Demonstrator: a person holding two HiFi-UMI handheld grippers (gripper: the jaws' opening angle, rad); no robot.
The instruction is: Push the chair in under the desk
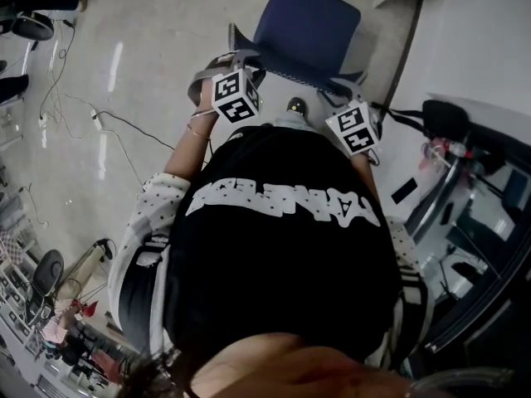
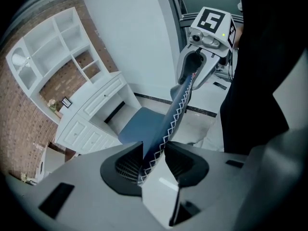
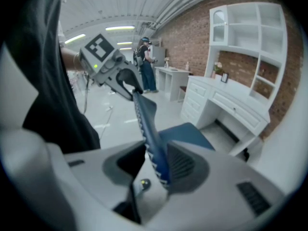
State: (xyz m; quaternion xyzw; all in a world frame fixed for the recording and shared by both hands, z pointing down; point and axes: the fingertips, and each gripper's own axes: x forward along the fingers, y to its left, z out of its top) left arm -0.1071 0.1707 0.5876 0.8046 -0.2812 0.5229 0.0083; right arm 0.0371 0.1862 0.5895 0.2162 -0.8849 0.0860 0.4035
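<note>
**Two grippers clamping the chair (image 1: 307, 27); push still outstanding**

The left gripper (image 2: 155, 160) is pinching the stitched top edge of the blue backrest (image 2: 175, 114) between its pads, towards the left end. The right gripper (image 3: 154, 160) is closing on the same edge towards the right end. The person is standing at the near side, directly behind the backrest. The chair is standing on open floor, with its seat (image 2: 139, 126) pointing at the far white desk (image 3: 231, 105). The seat is lying short of the kneehole (image 3: 219, 129), with no part of it under the desktop. In my judgement the grasp is looking complete. The whole travel is remaining: the chair is still needing to roll away towards the far side until the seat is sitting beneath the desk.
</note>
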